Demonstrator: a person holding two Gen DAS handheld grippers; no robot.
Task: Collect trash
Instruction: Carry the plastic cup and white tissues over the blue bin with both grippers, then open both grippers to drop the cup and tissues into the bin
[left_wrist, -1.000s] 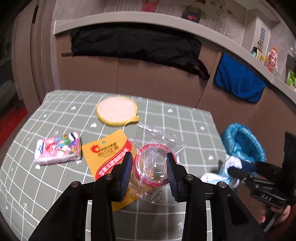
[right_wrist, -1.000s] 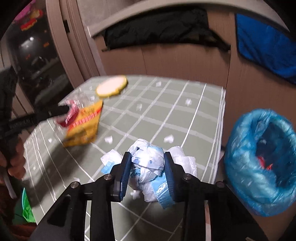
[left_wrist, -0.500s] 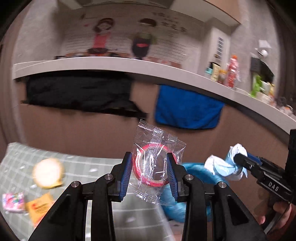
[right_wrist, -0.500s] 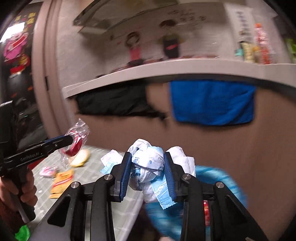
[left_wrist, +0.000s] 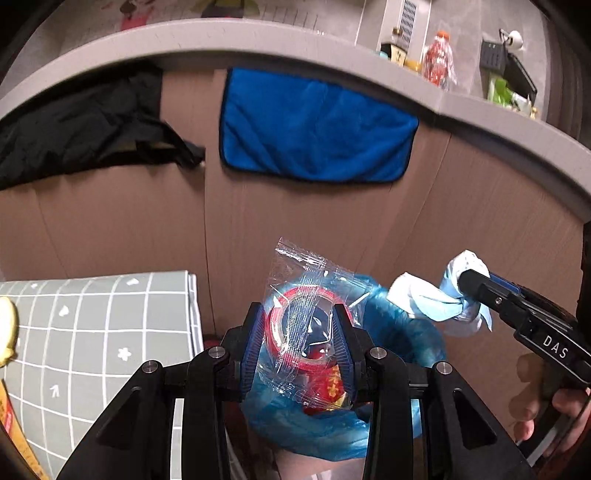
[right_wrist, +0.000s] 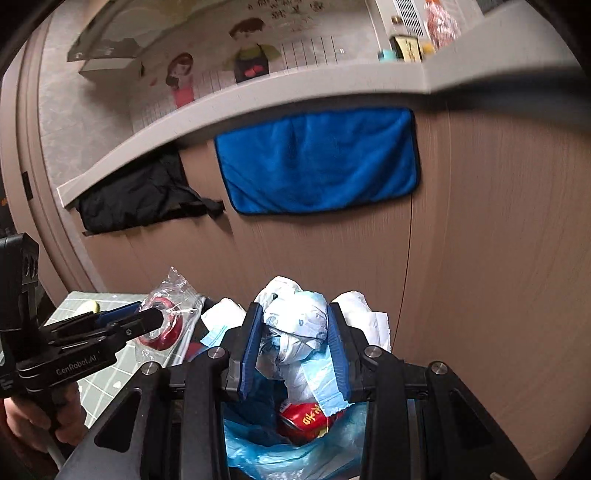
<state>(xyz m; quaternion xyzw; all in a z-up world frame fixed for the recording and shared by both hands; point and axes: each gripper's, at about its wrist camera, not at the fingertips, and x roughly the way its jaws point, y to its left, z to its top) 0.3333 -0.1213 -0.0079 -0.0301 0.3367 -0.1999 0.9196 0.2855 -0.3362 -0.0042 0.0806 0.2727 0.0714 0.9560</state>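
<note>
Left tongs (left_wrist: 299, 341) pinch a wrapped tape roll (left_wrist: 295, 332) (clear wrapper); right tongs (right_wrist: 295, 347) pinch crumpled tissue (right_wrist: 295, 328), both above the blue bin bag (right_wrist: 266, 454).

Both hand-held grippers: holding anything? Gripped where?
Left hand-held gripper: clear wrapper with a red ring, pinched across its sides. Right hand-held gripper: crumpled white-and-blue wad, squeezed across its middle.

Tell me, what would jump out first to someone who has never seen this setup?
Probably the two black claws held side by side over a blue-lined trash bin beside the table. The left claw clamps a clear wrapper with a red ring inside; the right claw grips a crumpled white and blue wad. Behind them, a bright blue towel hangs on the brown wall.
</note>
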